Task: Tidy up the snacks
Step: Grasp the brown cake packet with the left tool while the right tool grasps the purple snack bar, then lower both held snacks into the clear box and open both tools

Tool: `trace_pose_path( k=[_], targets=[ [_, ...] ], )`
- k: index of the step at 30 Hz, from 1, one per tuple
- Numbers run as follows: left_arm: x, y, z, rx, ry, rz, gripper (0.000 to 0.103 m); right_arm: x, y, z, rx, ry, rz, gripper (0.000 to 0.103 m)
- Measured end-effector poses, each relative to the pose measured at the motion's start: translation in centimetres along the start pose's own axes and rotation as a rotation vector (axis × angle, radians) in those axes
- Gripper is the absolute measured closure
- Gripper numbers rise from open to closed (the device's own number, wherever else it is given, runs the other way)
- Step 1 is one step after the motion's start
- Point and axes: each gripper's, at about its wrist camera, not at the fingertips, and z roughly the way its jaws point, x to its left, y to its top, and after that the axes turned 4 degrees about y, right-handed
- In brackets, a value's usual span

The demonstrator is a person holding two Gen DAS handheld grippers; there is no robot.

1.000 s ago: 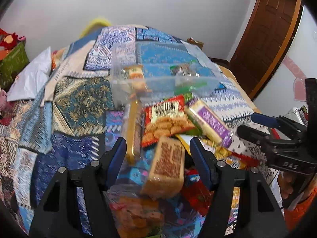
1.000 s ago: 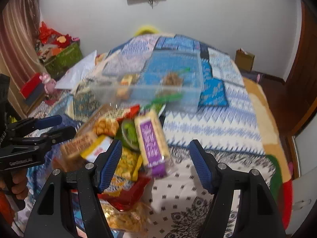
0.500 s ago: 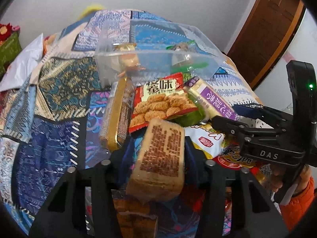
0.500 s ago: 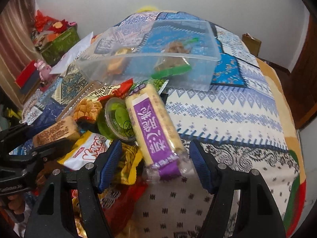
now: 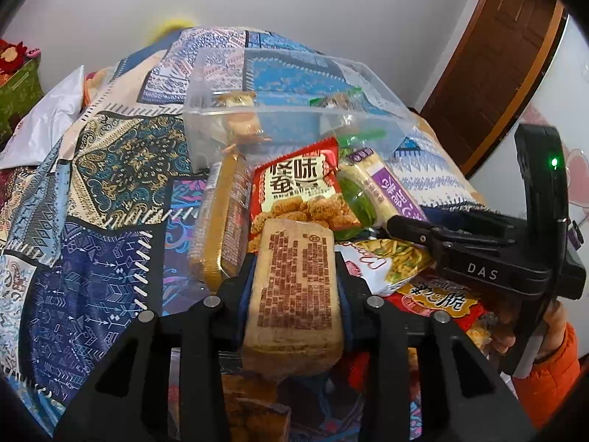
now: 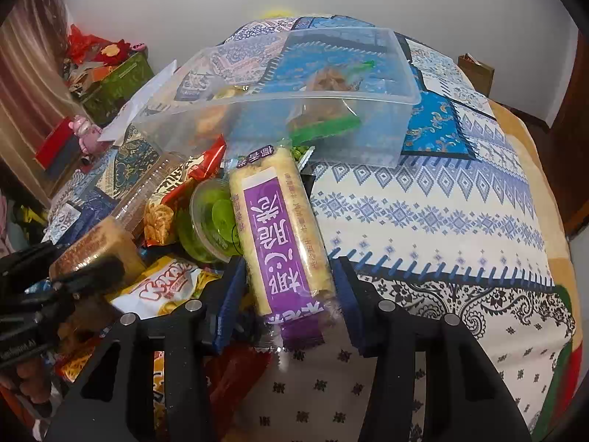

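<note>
A clear plastic bin (image 5: pixel 294 118) sits at the far side of the snack heap on the bed, its rim open to the ceiling. Inside lie a small wrapped pastry (image 5: pixel 239 110) toward the left and a packet with green trim (image 6: pixel 324 110) toward the right (its contents look brownish, though the label cannot be read).

The bed is covered by a patchwork quilt (image 5: pixel 110 202) of blue, cream and gold panels. A white wall rises behind it, a brown wooden door (image 5: pixel 508 66) stands at the far right, and a green box with red decorations (image 6: pixel 117 77) sits at the far left.

The snack pile lies just near of the bin: a red bag with fried pieces pictured (image 5: pixel 302 191), a long gold-wrapped bar (image 5: pixel 224 221) to its left, a green lidded cup (image 6: pixel 210 221) and a white and yellow chip bag (image 6: pixel 165 287).

The left gripper (image 5: pixel 294 291) pinches a tan wafer block (image 5: pixel 294 287) printed with brown text, both pads pressed against its long sides, the block standing up out of the pile. The right gripper (image 6: pixel 291 291) straddles a purple-labelled cracker pack (image 6: pixel 279 235), which lies lengthwise between the blue pads (image 6: pixel 349 294) with its near end toward the camera. Those jaws are closing, the right pad touching the wrapper and the left one close beside it. A hand in an orange sleeve (image 5: pixel 552 364) holds the right gripper's handle.
</note>
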Motion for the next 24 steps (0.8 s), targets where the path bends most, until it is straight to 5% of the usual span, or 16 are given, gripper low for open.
trace_pose_path(
  k=[6,9,12,16,20,24],
  targets=[
    [0.0,0.8,-2.0,-0.054,0.005,0.000,0.065,0.0,-0.6,-1.5,-0.017,0.009,0.010,0.065],
    [-0.1,1.3,-3.1,-0.084,0.003,-0.004,0.066,0.1,-0.9,-2.2,-0.019,0.007,-0.001,0.081],
    [-0.1,1.9,-4.0,-0.108,0.008,-0.006,0.065,-0.2,-0.9,-2.6,-0.003,0.016,0.004,0.081],
    [0.2,2.3,-4.4,-0.124,0.016,-0.016,0.066,0.3,-0.3,-2.5,0.009,-0.014,-0.032,0.079],
    [0.5,2.8,-4.5,-0.134,0.021,-0.030,0.065,1.2,0.4,-1.4,0.017,-0.039,-0.072,0.057],
    [0.6,3.4,-4.5,-0.147,0.025,-0.037,0.066,1.4,1.0,0.6,0.047,-0.066,-0.089,0.056]
  ],
)
